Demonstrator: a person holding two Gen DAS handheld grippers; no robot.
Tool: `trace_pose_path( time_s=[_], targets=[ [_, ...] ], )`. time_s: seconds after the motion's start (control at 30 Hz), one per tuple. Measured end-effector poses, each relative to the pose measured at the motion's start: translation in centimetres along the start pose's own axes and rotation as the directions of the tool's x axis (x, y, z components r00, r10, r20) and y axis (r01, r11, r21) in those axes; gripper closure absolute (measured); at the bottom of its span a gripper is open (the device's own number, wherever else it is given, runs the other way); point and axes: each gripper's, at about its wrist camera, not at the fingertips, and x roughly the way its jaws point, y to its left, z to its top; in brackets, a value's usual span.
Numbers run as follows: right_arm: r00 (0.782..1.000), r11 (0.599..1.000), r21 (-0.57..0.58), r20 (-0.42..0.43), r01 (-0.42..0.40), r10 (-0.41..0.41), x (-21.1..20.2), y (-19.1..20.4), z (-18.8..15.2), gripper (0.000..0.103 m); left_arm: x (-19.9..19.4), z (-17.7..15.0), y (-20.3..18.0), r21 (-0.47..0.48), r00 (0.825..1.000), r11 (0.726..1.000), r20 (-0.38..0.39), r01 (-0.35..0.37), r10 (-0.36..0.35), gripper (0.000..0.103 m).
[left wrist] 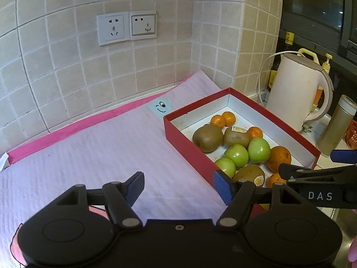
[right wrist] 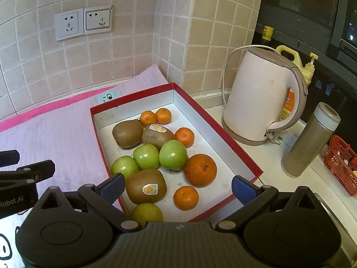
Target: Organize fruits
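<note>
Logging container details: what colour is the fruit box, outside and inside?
Red outside, white inside; the box shows best in the right wrist view.

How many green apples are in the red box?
3, clustered mid-box: one beside the big orange, one in the middle, one by the box's left wall. None seem hidden.

Counter (right wrist: 256, 156) bears pink mat (right wrist: 55, 138), kettle (right wrist: 258, 98), flask (right wrist: 310, 140).

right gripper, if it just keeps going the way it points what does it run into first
Most likely the stickered kiwi at the near end of the red box, which sits between the open fingers of the right gripper. Depth is uncertain; the small orange beside it is nearly as close.
</note>
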Motion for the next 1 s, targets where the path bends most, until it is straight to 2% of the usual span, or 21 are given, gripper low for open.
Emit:
trace_pose_path(
  time_s=[1.0],
  targets=[
    [0.999,1.000,0.018,-0.027,-0.023,0.023,1.8,-1.8,0.2,0.000,1.7,0.9,-1.9,0.012,1.000,1.000,-0.018,-0.018,0.018,0.022]
  ],
)
